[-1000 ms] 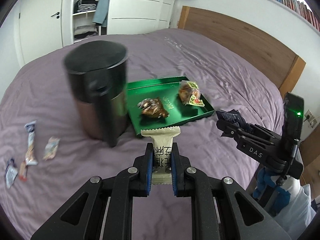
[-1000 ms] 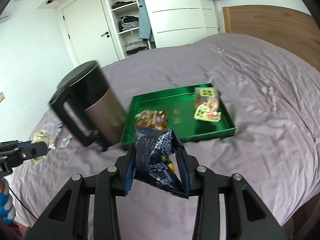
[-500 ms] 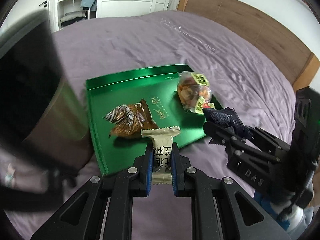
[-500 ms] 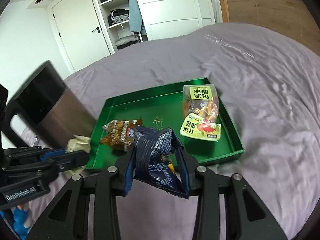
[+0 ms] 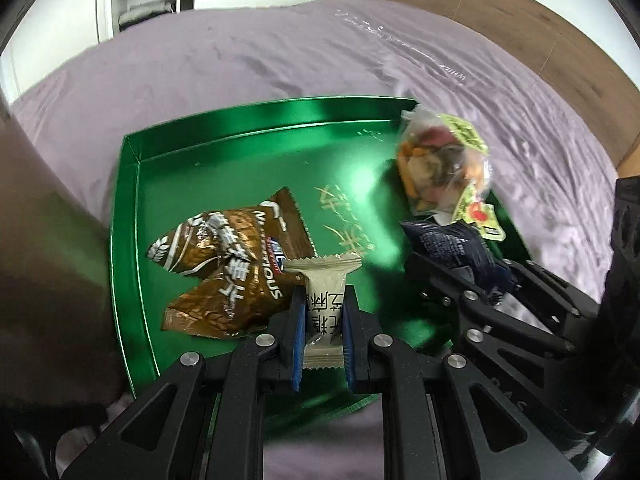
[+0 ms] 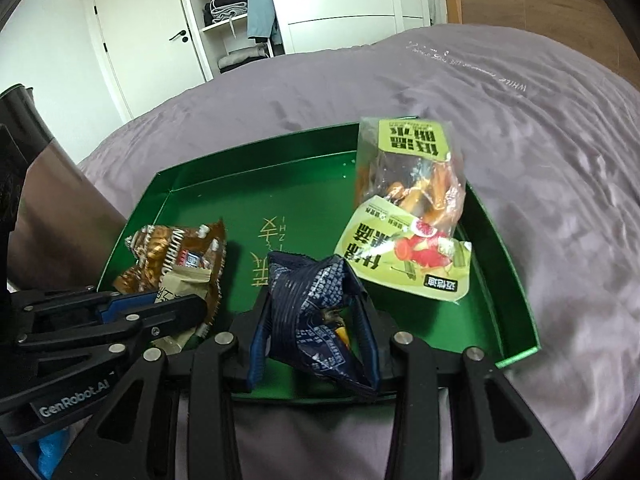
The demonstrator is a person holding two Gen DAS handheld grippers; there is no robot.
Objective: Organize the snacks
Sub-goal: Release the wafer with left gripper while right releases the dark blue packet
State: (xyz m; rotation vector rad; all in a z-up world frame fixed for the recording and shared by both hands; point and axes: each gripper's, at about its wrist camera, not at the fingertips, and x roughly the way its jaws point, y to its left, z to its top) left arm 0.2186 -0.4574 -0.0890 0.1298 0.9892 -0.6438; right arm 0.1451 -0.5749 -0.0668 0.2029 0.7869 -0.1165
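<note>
A green tray (image 5: 208, 140) (image 6: 256, 184) lies on the purple bed. In it are a brown snack packet (image 5: 228, 272) (image 6: 168, 248) and a clear bag of mixed snacks with a yellow-green label (image 5: 440, 160) (image 6: 412, 204). My left gripper (image 5: 322, 320) (image 6: 168, 304) is shut on a beige wrapped snack (image 5: 324, 292) (image 6: 180, 280) over the tray's near edge, beside the brown packet. My right gripper (image 6: 316, 324) (image 5: 460, 276) is shut on a dark blue snack packet (image 6: 316, 300) (image 5: 448, 244) over the tray's near side, just in front of the clear bag.
A dark metal bin (image 6: 44, 204) (image 5: 44, 280) stands on the bed right next to the tray's left side. The wooden headboard (image 5: 520, 12) is at the far right. White wardrobes with open shelves (image 6: 228, 20) and a door stand behind the bed.
Both grippers have moved forward and down with their packets, from in front of the tray to over its near part. The bin has slid to the left edge of both views.
</note>
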